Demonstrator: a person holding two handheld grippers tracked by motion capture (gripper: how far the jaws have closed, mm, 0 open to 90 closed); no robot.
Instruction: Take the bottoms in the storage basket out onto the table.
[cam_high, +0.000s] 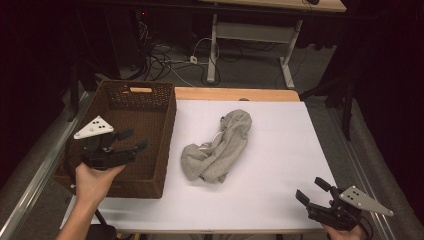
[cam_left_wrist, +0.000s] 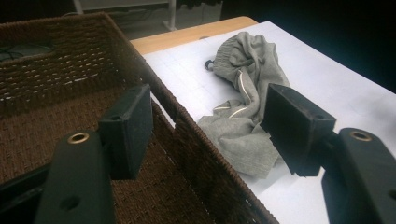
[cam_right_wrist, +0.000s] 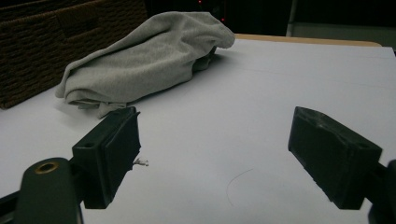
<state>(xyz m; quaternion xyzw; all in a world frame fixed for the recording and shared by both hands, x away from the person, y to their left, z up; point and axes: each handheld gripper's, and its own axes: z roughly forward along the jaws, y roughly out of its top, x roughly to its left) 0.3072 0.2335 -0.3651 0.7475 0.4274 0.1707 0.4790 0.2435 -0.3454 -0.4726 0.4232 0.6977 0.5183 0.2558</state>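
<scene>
While it is lying crumpled near the middle of the white worktop (cam_high: 280, 150), the grey garment (cam_high: 220, 147) is touching neither gripper. It is stretching from a rounded end farther from the person to a bunched end nearer the basket, with a pale cord showing among the folds. In the left gripper view the garment (cam_left_wrist: 247, 107) is sitting just beside the basket wall, apart from the fingers. In the right gripper view it (cam_right_wrist: 140, 60) is resting well beyond the fingers, with bare white sheet between.

The brown wicker basket (cam_high: 167, 145) is standing at the left edge of the worktop, close to the garment's left side, a slot handle in its far wall.

The left gripper (cam_high: 131, 140) is hovering over the basket's inside near its right wall, a hand holding it from below, fingers (cam_left_wrist: 128, 128) standing apart and gripping nothing. The right gripper (cam_high: 312, 190) is sitting low at the near right corner of the worktop, well apart from the garment, fingers (cam_right_wrist: 112, 149) spread wide with nothing between them.

Beyond the worktop, a strip of wooden edge is showing, and cables are lying on the floor under a white-legged desk.
</scene>
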